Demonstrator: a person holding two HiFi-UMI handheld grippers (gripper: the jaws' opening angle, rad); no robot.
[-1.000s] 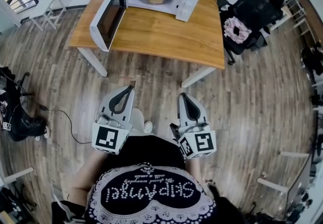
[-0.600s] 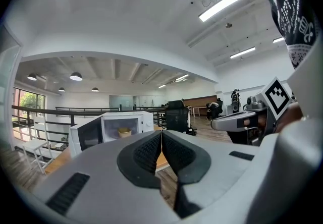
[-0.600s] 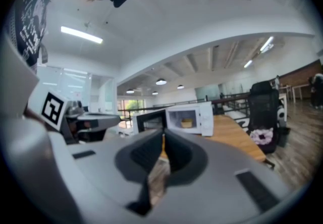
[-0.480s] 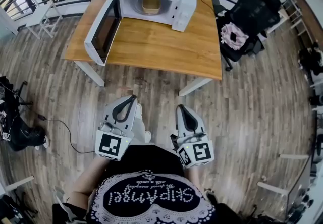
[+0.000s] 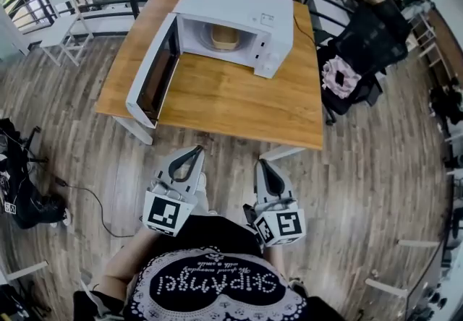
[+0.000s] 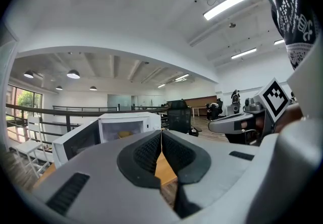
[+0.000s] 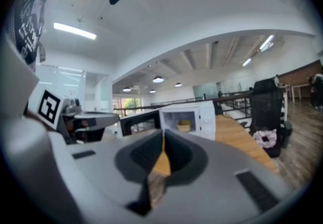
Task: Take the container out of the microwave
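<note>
Left gripper (image 5: 194, 152) and right gripper (image 5: 262, 165): both clenched, empty, held short of the table (image 5: 239, 106). I find the container (image 5: 225, 37) straight ahead, well apart, inside the open microwave (image 5: 239, 1). Neither gripper is noticeably nearer, I judge.

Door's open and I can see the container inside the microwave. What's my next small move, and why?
Probably step up to the table. The left gripper and right gripper hang over the floor short of its near edge, fingers shut and empty. The container sits deep inside the microwave, beyond the open door, likely out of reach from here.
</note>
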